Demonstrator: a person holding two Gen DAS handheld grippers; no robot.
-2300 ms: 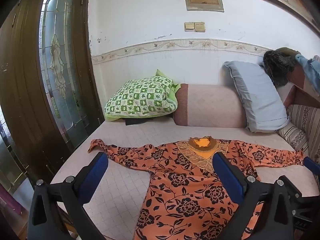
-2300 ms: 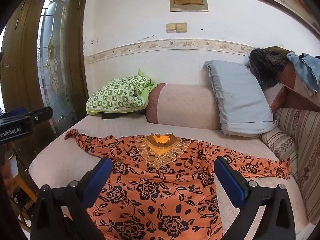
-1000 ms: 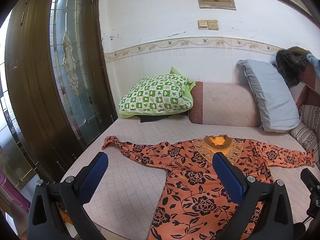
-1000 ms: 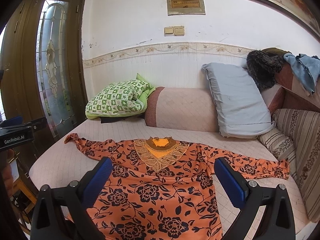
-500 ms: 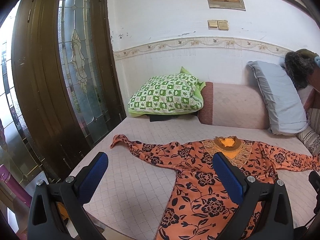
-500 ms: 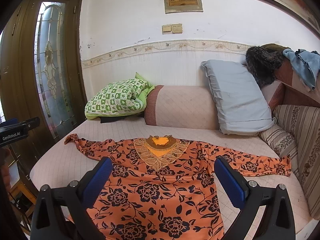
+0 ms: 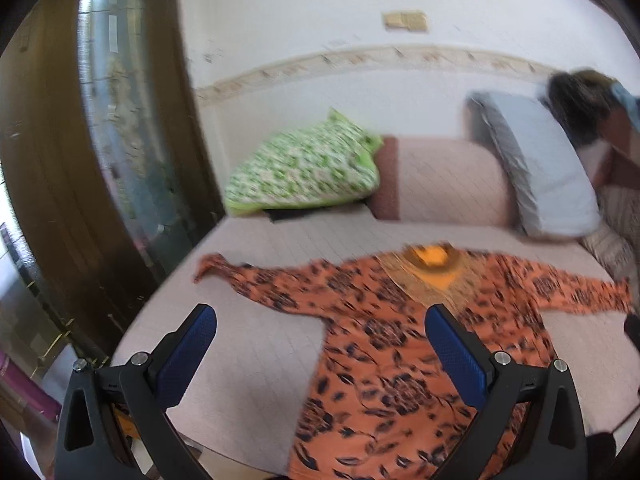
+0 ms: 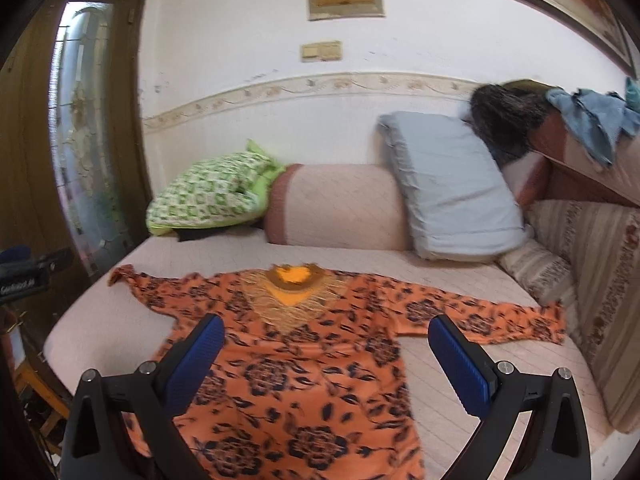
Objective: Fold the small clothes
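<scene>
Top (image 8: 304,380): orange with a black flower print, spread flat and face up on the bed (image 8: 460,408), sleeves out to both sides, yellow neckline at 12 o'clock.
Top, left view (image 7: 400,360): the same garment, body running to 6 o'clock (this view is blurred).
Left sleeve tip (image 8: 120,274): at 9 o'clock of the neckline, near the bed's edge.
Right sleeve tip (image 8: 556,324): at 3 o'clock, close to the striped cushion (image 8: 540,272).
Right tool (image 8: 326,334): fingers wide apart, nothing between them, held over the top's lower half; touching the cloth or not, I cannot tell.
Left tool (image 7: 320,326): fingers wide apart, holding nothing, over the bed and the top's left side.
Bolster (image 8: 340,208): pink, at 12 o'clock of the top, against the wall.
Green pillow (image 8: 208,196): at 10 o'clock, just beside the bolster.
Grey pillow (image 8: 452,192): at 1 o'clock, leaning on the bolster's other end.
Door (image 7: 104,140): dark wood with a glass panel, at 9 o'clock of the bed.
</scene>
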